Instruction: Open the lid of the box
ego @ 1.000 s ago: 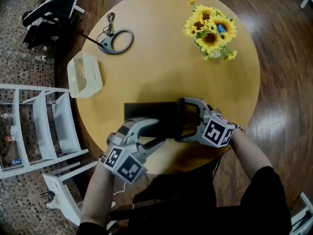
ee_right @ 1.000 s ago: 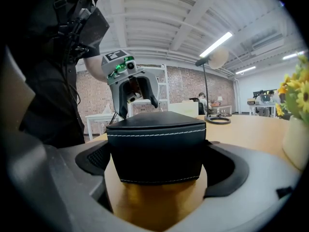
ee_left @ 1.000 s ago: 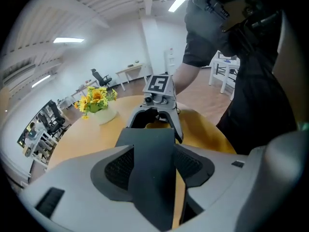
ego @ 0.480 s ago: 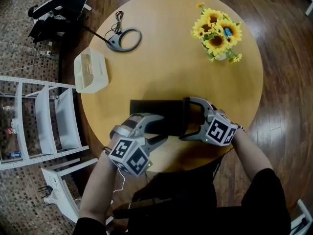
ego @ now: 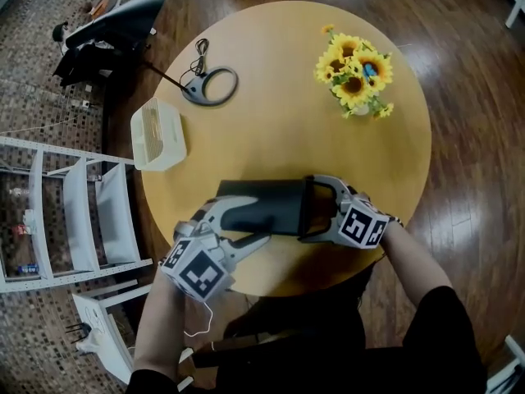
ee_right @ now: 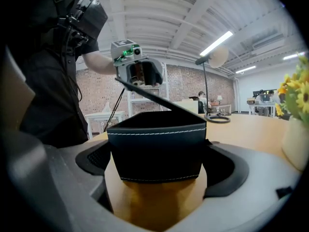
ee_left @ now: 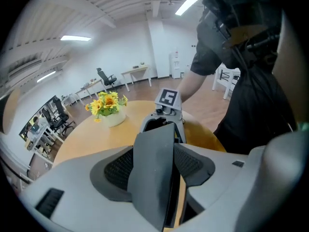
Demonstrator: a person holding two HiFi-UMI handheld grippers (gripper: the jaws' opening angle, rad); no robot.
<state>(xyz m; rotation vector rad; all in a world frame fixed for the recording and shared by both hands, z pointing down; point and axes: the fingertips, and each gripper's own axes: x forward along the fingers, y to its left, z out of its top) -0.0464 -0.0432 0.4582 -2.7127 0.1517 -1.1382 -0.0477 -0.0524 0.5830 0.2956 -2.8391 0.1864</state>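
Left gripper [ego: 246, 222]: jaws opening astride the flat dark-grey lid [ee_left: 154, 173], which stands raised on a slant; pads look clear of it. Right gripper [ego: 305, 208] clamps the black stitched leather box [ee_right: 157, 153] end-on, likely to steady it. Box sits at near edge of the round wooden table [ego: 279, 113].

Left gripper [ee_left: 155, 164] jaws opening, grey lid [ee_left: 153, 187] between them, tilted up off dark box [ee_left: 170, 199]. Right gripper [ee_left: 161, 124] just beyond lid. Sunflowers [ee_left: 107, 103] beyond lid, left.
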